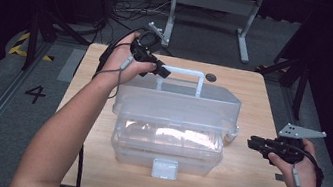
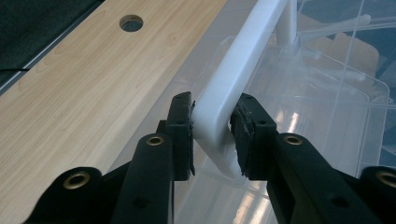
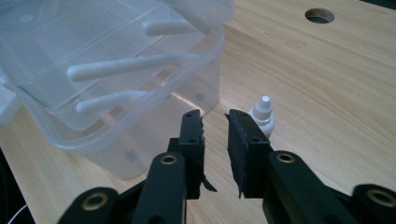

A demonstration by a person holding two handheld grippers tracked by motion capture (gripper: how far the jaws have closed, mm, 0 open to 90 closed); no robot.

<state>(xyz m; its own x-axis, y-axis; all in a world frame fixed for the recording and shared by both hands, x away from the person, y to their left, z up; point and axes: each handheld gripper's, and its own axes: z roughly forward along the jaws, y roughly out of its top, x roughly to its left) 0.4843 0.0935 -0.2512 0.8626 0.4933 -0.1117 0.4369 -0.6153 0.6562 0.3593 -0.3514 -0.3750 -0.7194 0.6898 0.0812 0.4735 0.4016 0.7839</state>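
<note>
On the wooden table (image 1: 255, 95), left claw (image 2: 212, 135) clamps the handle (image 2: 243, 70), lying left-right; right claw (image 3: 215, 140) apart.

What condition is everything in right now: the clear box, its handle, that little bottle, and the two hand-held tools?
Clear storage box: lid raised, front tray showing.
White handle: clamped at its corner between the left gripper's fingers.
Left gripper: shut on the handle.
Right gripper: open, holding nothing.
Small white bottle: upright on the wooden table, cap on, beside the box.
</note>
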